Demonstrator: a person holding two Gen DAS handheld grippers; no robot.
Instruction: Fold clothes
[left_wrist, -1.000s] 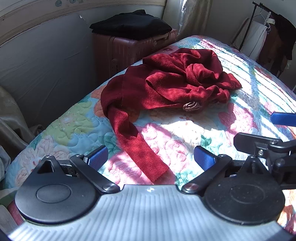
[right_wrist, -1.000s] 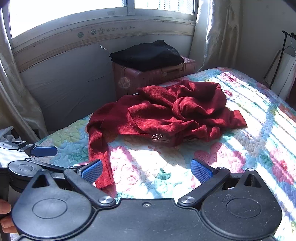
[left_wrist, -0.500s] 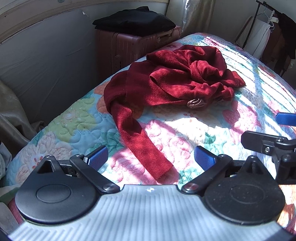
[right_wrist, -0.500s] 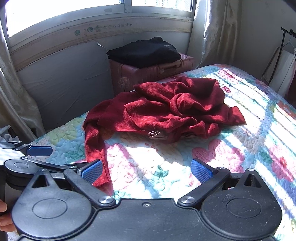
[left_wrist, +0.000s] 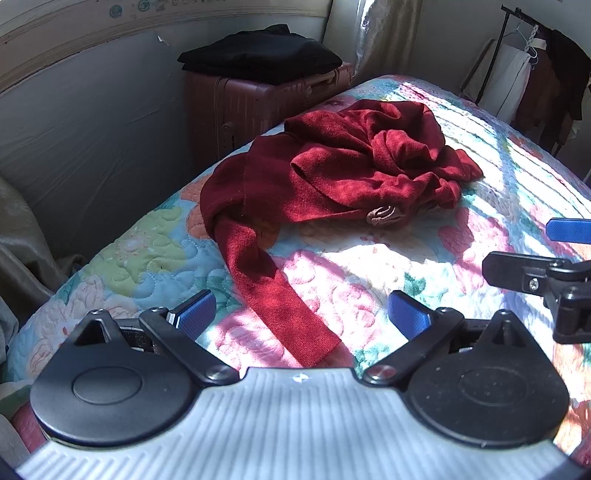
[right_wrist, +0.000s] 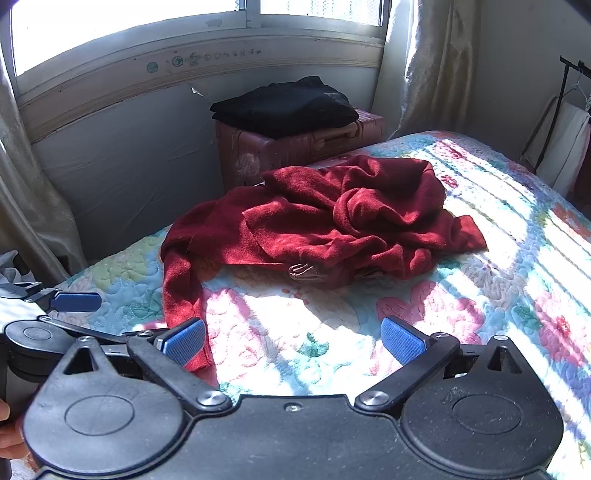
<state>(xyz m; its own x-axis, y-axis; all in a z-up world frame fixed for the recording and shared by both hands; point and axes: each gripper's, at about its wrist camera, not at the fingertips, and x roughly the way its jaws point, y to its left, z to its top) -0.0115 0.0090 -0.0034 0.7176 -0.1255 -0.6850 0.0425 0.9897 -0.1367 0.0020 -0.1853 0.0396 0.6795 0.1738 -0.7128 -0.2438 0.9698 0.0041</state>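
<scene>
A dark red knit garment lies crumpled on the floral quilt, one sleeve stretching toward me. It also shows in the right wrist view. My left gripper is open and empty, hovering just above the sleeve's cuff end. My right gripper is open and empty, its left finger beside the sleeve cuff; its fingertip shows at the right edge of the left wrist view. The left gripper's fingertip shows at the left of the right wrist view.
A pink suitcase with folded black clothes on top stands beyond the bed's edge under the window. A clothes rack stands at the far right. Curtains hang at both sides. The quilt's left edge drops off near the wall.
Both grippers have drifted slightly back and up, so the garment sits a little farther and more of the sleeve end shows. Jaws stay open.
</scene>
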